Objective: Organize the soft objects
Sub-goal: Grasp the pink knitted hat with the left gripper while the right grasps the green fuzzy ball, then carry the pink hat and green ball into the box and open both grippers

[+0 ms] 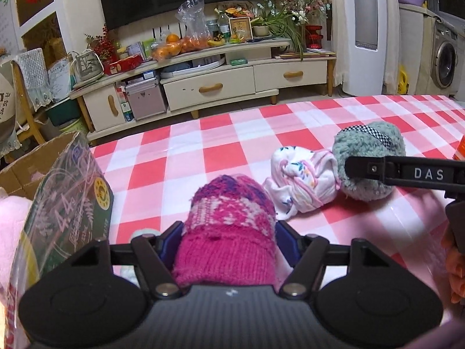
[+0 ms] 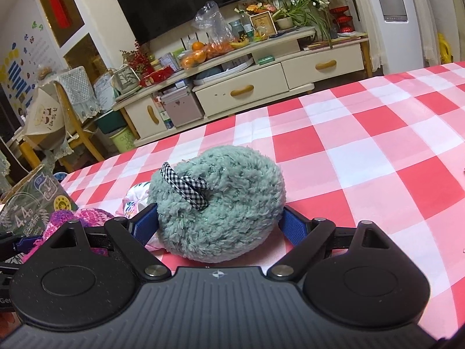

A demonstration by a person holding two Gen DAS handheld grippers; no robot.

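Observation:
My left gripper (image 1: 229,232) is shut on a rolled pink and purple knitted item (image 1: 229,221), held just above the red checked tablecloth (image 1: 203,151). A white floral cloth bundle (image 1: 302,177) lies to its right on the table. My right gripper (image 2: 221,221) has its blue pads (image 2: 292,225) on both sides of a fluffy grey-green ball with a checked ribbon (image 2: 226,200), which rests on the cloth. The right gripper's finger (image 1: 407,171) also shows in the left wrist view against that ball (image 1: 369,145). The knitted item (image 2: 87,218) shows at the left in the right wrist view.
An open cardboard box (image 1: 52,180) with green printing stands at the table's left edge, with something pink and plush (image 1: 11,226) beside it. Beyond the table's far edge are a TV stand (image 1: 221,81) and a chair (image 1: 26,101). An orange object (image 1: 460,149) sits at the right edge.

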